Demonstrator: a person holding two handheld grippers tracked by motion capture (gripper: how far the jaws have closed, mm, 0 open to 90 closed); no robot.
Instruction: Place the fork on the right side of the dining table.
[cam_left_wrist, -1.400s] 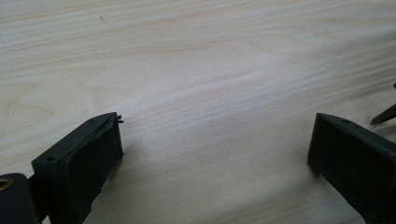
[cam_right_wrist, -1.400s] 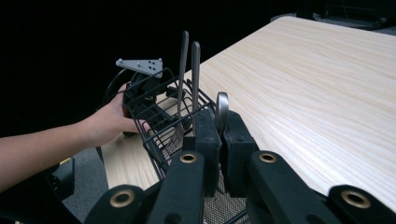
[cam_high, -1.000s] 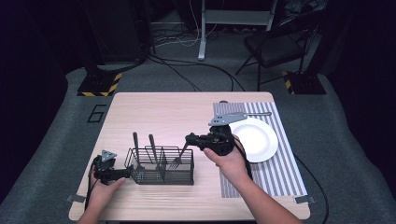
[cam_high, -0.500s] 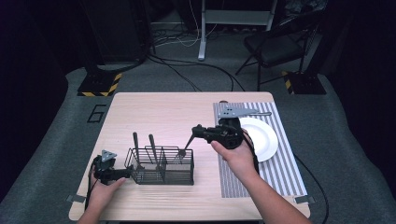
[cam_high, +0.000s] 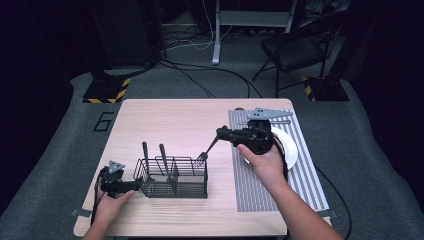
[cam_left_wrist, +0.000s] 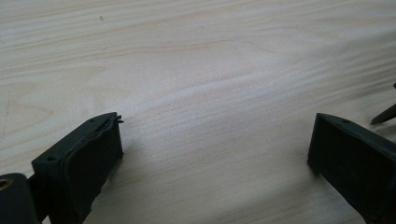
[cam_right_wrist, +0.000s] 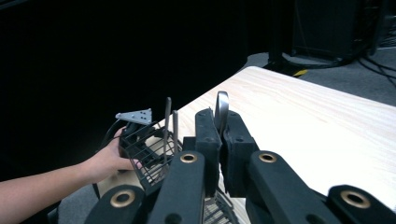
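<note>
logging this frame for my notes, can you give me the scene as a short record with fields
surface: wooden table
rack: black wire caddy near the front edge, two dark utensil handles standing in it
mat: striped placemat on the right side, white plate on it
right gripper: shut on fork, held above the caddy's right end, tines hanging down
left gripper: open, low over bare wood at the caddy's left end
other cutlery: a piece lies on the mat beyond the plate, type unclear
</note>
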